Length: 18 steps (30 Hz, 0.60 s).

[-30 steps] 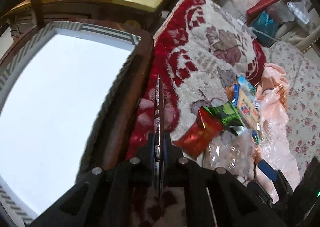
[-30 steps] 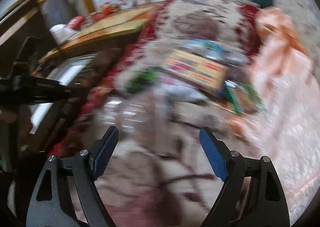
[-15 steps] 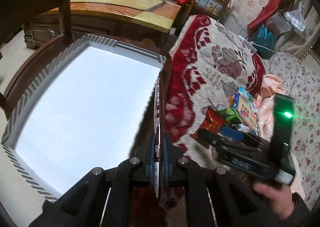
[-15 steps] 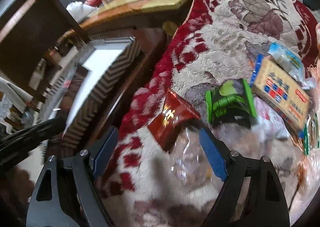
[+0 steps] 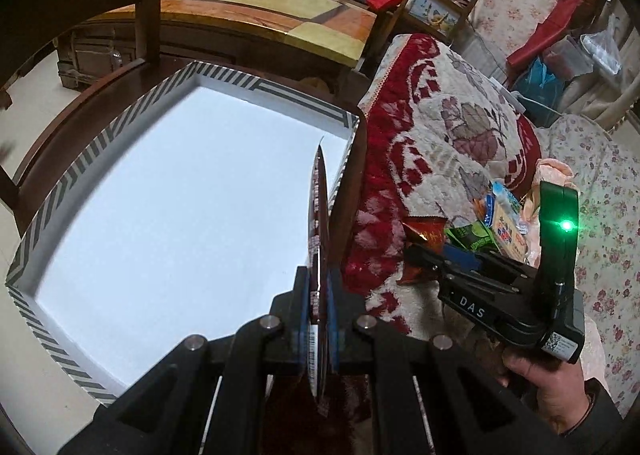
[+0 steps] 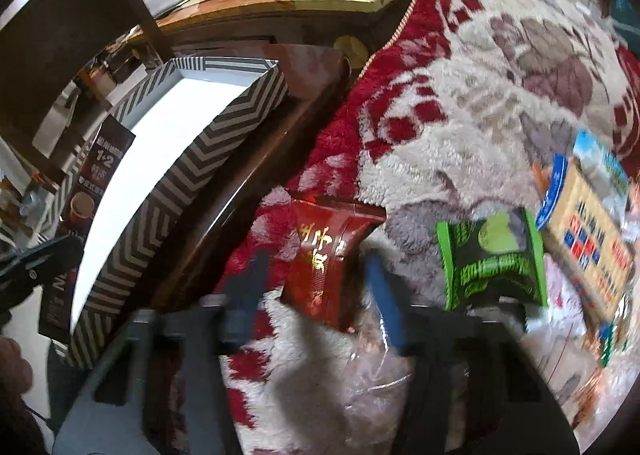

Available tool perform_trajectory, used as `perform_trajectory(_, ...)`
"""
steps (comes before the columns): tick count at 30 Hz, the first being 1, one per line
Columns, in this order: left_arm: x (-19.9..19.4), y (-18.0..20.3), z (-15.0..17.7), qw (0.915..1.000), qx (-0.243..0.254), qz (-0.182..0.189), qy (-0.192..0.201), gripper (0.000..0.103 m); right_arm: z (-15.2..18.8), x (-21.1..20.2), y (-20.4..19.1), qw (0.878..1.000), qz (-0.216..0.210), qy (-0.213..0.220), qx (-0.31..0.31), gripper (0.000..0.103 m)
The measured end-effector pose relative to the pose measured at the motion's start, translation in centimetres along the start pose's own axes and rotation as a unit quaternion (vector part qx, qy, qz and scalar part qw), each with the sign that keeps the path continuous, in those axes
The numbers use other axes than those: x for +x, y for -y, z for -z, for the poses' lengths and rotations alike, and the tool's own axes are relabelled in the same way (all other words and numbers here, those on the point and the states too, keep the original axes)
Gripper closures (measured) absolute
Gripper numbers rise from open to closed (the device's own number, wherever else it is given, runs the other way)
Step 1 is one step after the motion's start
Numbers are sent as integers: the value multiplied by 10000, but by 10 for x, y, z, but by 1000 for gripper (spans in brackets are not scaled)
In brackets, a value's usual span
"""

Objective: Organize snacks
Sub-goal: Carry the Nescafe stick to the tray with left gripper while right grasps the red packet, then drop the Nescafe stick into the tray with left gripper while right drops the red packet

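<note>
The left gripper (image 5: 319, 319) is seen clamped on a thin dark coffee sachet (image 5: 318, 215), held edge-on above the near right rim of the striped box (image 5: 100, 143); in the right wrist view the same sachet (image 6: 94, 175) is seen face-on at the box's left side. The box, white inside with a grey chevron wall, is seated on a dark wooden chair (image 5: 80, 103) just beside the edge of the red-and-cream blanket (image 5: 452, 123). The right gripper (image 6: 316, 279) has just been closing, its jaws narrow around a red snack packet (image 6: 328, 255) lying near the blanket's edge closest to the chair; the blue pads are blurred, so contact with the packet cannot be confirmed. To the right of the red packet, a green packet (image 6: 494, 259) and a yellow box of snacks (image 6: 588, 243) are noted on the blanket, with a clear plastic bag (image 6: 380, 367) under the right gripper. A hand (image 5: 548, 387) is seen holding the right gripper's handle.
</note>
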<state>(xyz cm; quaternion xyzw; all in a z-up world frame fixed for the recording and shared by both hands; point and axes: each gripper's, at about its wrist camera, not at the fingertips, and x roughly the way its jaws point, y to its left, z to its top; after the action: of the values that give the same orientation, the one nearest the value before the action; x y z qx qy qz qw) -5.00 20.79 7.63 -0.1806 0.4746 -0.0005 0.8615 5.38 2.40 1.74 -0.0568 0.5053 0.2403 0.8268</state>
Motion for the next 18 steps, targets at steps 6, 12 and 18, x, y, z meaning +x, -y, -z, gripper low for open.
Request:
perform_trajectory(6, -8, -3, -3, 9999, -21, -58, 113, 94, 3, -17, 3, 9996, -241, 159, 20, 76)
perform_trajectory(12, -19, -9, -8, 9996, -34, -143, 251, 94, 2, -39, -15, 9980, -411, 417, -235, 76)
perform_trajectory(18, -29, -18, -12, 9988, -29, -330, 374, 94, -3, -50, -33, 9959, -651, 499, -382, 77)
